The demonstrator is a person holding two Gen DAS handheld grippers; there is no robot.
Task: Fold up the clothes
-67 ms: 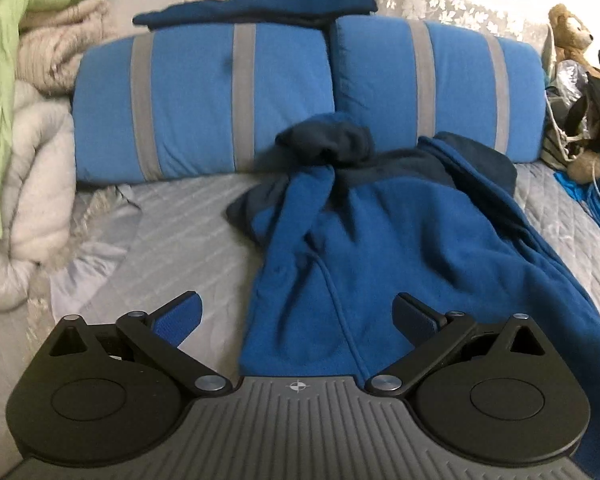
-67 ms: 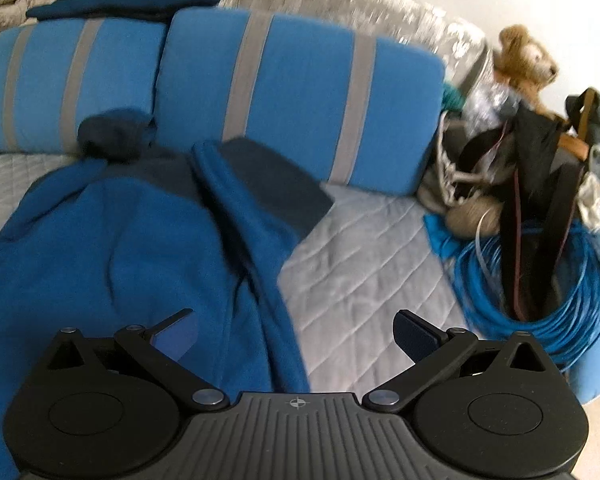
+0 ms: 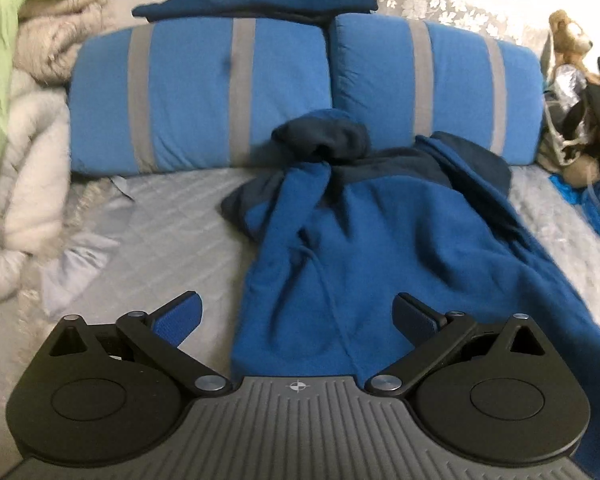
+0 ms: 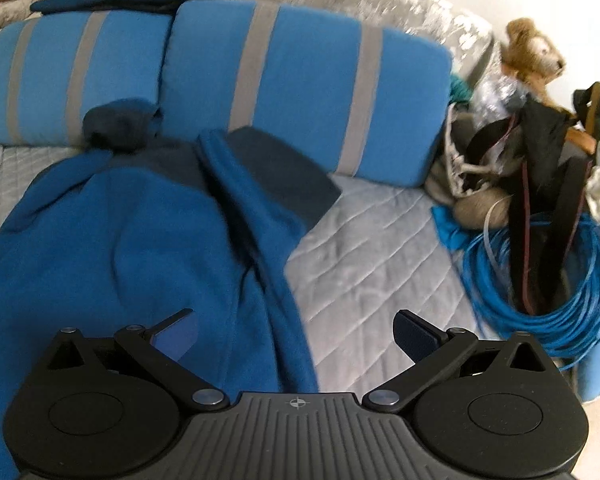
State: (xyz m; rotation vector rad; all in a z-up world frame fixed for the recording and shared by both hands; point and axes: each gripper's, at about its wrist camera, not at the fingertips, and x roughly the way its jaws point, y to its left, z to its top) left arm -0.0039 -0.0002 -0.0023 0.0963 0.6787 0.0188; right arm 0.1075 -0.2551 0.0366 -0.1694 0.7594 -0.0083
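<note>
A blue hooded garment [image 3: 380, 248] with dark navy hood and shoulders lies spread on the grey quilted bed [image 3: 172, 232], its hood up against the pillows. It also shows in the right wrist view [image 4: 132, 240]. My left gripper [image 3: 298, 320] is open and empty, held over the garment's lower left edge. My right gripper [image 4: 296, 334] is open and empty, held over the garment's right edge where a sleeve fold [image 4: 260, 216] runs down the bed.
Two blue pillows with grey stripes [image 3: 204, 96] stand at the bed's head with folded dark blue clothes [image 3: 260, 0] on top. Cream and green blankets [image 3: 24, 112] pile at the left. A teddy bear [image 4: 532, 56], bags and a coil of blue cable [image 4: 540, 304] sit at the right.
Both views have shifted only slightly; the garment lies as before and both grippers remain open.
</note>
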